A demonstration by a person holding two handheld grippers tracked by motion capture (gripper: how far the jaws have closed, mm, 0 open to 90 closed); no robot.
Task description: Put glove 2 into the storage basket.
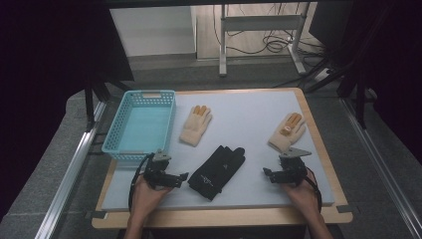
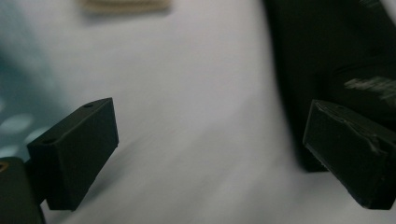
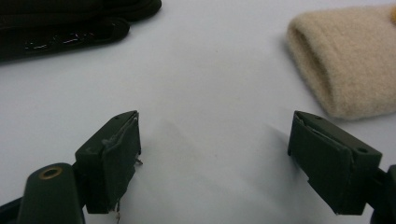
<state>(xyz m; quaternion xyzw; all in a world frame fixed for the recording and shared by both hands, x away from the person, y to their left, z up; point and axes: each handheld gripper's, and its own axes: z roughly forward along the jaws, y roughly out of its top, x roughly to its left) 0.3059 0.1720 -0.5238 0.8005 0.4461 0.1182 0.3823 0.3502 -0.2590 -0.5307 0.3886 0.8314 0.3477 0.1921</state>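
The high view takes in the teal basket point(image 1: 141, 122) and 2 cream gloves point(image 1: 195, 125) point(image 1: 287, 131); the gripper views show close detail. The black glove point(image 1: 217, 171) lies mid-table, just beside the left gripper point(image 1: 184, 176) at its 3 o'clock, and off at 9 o'clock from the right gripper point(image 1: 266, 173). Both grippers stand released, jaws wide, nothing between them. Both hands rest low at the near edge, grippers pointing inward toward each other.

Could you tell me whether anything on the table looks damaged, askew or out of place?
Little stands out. Both cream gloves and the black glove lie flat outside the blue basket. The one oddity is the right gripper's pads, whose facing looks frayed and peeling at the edges.
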